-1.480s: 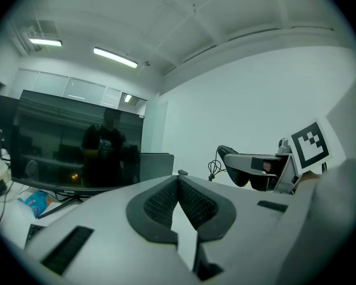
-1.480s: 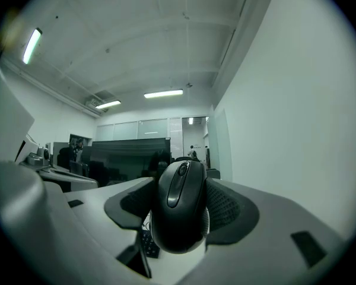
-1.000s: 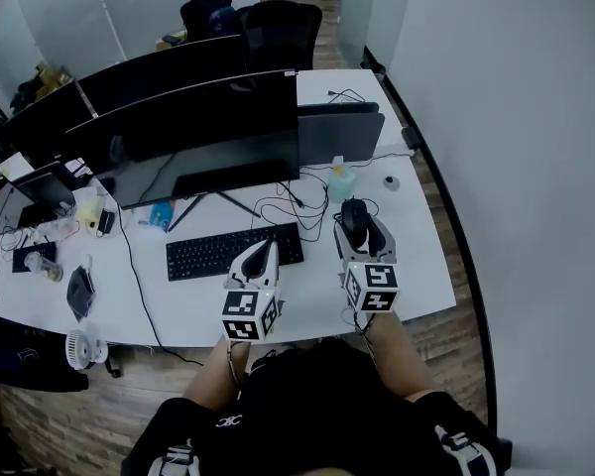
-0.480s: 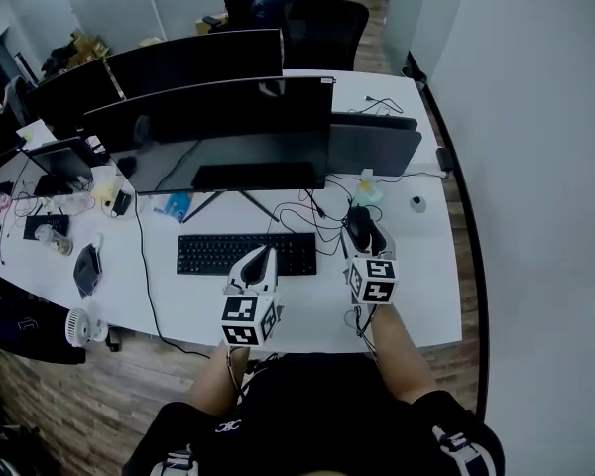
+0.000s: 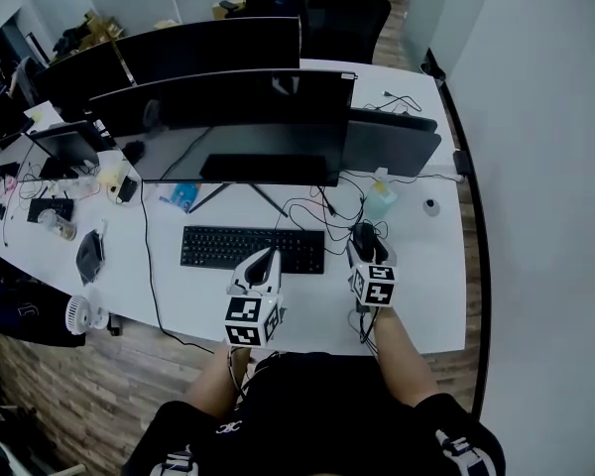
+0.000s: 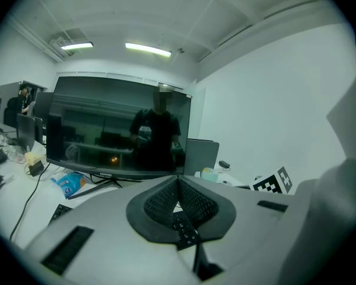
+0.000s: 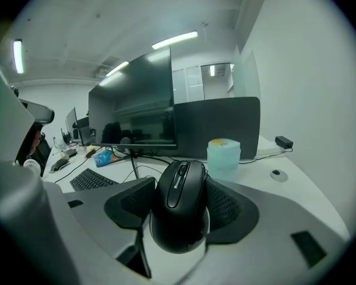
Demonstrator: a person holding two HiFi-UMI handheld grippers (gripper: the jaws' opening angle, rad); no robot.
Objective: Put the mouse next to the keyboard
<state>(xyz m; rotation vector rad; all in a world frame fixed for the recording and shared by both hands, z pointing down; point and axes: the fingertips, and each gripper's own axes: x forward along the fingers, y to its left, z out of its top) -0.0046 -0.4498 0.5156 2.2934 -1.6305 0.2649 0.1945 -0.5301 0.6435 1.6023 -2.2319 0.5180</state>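
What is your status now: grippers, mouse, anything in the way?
Left gripper shut, empty. Right gripper shut on mouse, just right of keyboard. Loose cables lie just behind that spot.

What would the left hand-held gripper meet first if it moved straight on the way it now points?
Probably the monitor, near its right edge; the left hand-held gripper seems to pass above the keyboard, though depth is unclear.

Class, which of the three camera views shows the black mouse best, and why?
The right gripper view: the mouse fills the centre, gripped between the fingers. The head view shows only a small dark shape right of the keyboard. The left gripper view lacks it.
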